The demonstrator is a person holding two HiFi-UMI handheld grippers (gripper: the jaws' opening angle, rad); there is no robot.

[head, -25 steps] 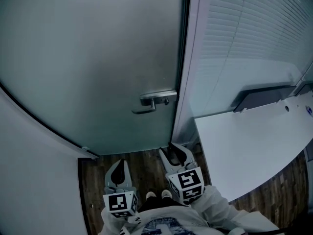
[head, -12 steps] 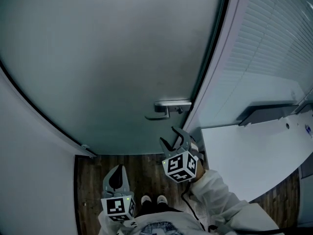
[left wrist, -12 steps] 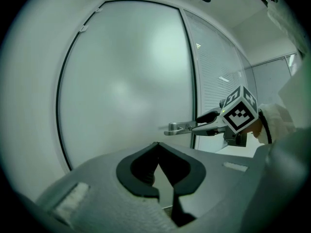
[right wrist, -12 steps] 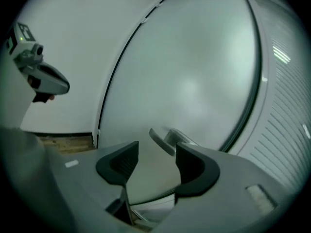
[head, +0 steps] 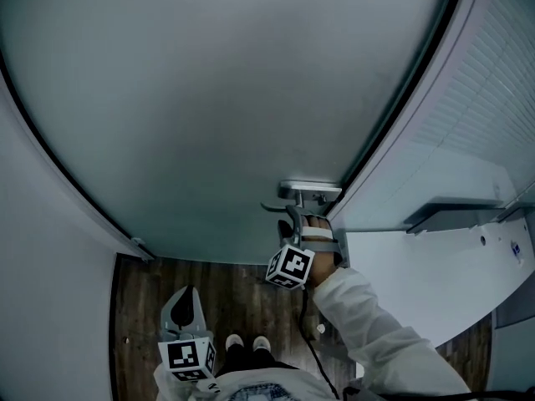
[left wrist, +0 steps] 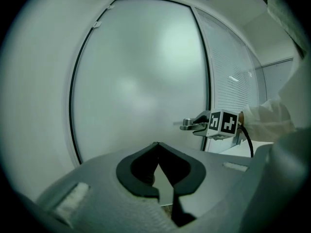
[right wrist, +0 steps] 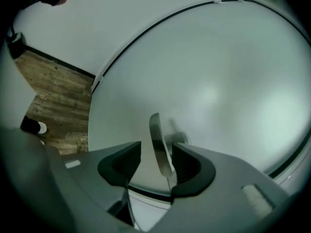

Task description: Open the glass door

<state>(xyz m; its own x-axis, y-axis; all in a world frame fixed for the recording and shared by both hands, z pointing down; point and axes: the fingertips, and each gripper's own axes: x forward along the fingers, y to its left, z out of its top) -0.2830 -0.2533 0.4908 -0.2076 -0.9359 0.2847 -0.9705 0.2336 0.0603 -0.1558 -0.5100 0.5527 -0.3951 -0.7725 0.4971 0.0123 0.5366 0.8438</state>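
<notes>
Frosted glass door (head: pixel 209 98): right gripper (right wrist: pixel 155 154) jaws, just closing, stand around its handle (right wrist: pixel 155 129), seemingly not pressing; left gripper (left wrist: pixel 156 147) jaws together.

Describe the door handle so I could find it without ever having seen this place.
Start at the big frosted glass door filling the head view. Along its right edge, beside the blinds, sits the handle: a slim silver lever on a small plate, the only thing jutting from the plain glass.

I count one glass door (head: pixel 209 98), one lever handle (head: pixel 308 192), two grippers (left gripper (head: pixel 185 297), right gripper (head: pixel 294 224)), two shoes (head: pixel 235 342) and one white desk (head: pixel 418 282).
</notes>
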